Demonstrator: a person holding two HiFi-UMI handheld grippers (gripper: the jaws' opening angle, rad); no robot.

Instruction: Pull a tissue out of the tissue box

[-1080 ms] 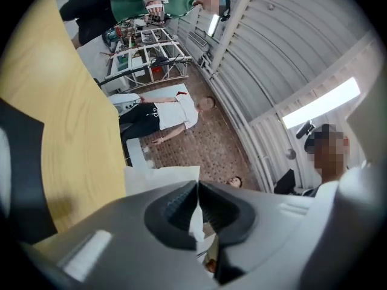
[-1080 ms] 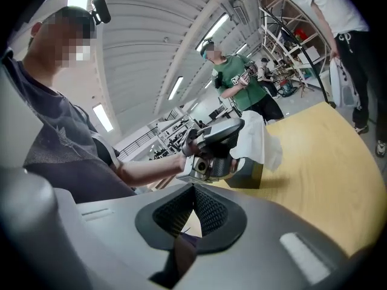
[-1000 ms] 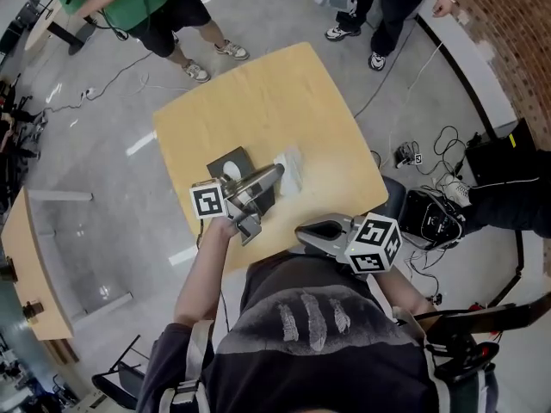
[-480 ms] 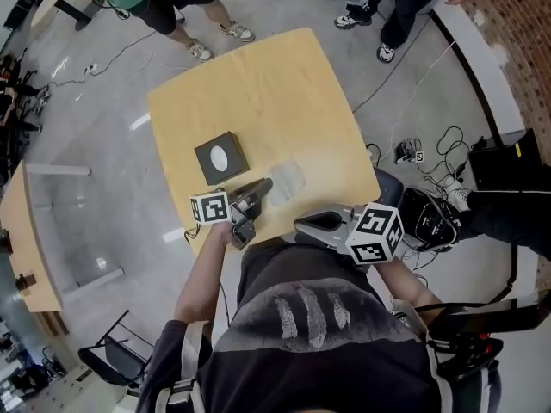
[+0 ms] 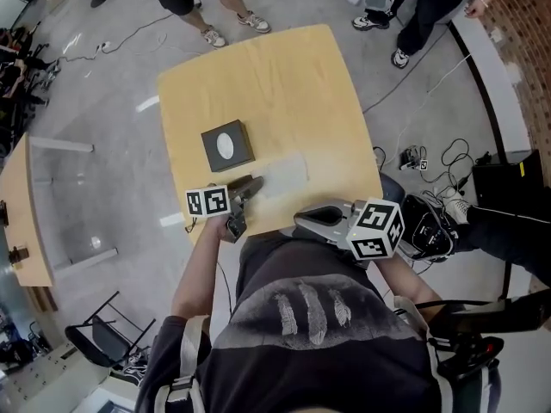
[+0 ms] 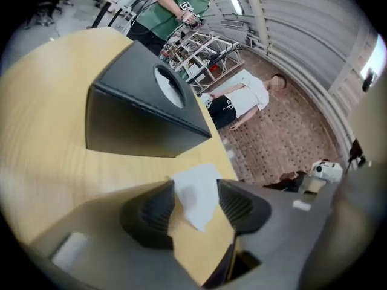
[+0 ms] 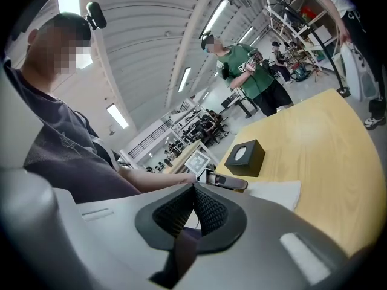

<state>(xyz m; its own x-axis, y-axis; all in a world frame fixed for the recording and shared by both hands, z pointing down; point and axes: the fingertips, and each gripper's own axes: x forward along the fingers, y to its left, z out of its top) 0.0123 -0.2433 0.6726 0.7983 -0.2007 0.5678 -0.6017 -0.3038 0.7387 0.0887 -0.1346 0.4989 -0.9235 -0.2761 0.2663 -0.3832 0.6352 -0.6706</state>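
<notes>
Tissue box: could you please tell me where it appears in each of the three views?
Head view: box on the left half of the table, left of the picture's centre.
Left gripper view: box large, upper left.
Right gripper view: box small, right of centre.
Shared landmark: the white tissue on the table near the box, visible in all three views.
</notes>
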